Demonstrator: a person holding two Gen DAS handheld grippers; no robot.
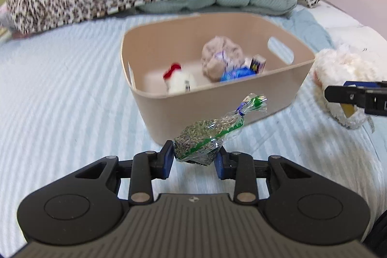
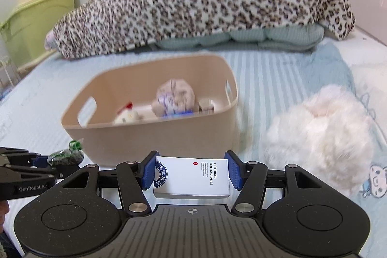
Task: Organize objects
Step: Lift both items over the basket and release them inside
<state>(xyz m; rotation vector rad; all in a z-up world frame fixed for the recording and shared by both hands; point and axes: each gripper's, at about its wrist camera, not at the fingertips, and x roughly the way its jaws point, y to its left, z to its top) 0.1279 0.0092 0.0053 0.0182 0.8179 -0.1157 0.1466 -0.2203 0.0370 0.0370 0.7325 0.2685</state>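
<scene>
Here, left hand-held gripper point(image 1: 194, 156) clamped on herb sachet point(image 1: 208, 137), right hand-held gripper point(image 2: 191, 169) on white box point(image 2: 193, 177), both level before the bin point(image 2: 154, 137).

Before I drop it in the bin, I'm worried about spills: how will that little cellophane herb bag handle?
The herb bag probably feels light and squashy; the left tongs pinch its filled end. Its crinkly tied top sticks out free, so likely floppy. The film may be slippery.

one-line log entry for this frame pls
left gripper: shut on herb sachet | right gripper: shut on white box | beige bin: ahead, holds items | white plush: outside bin
</scene>
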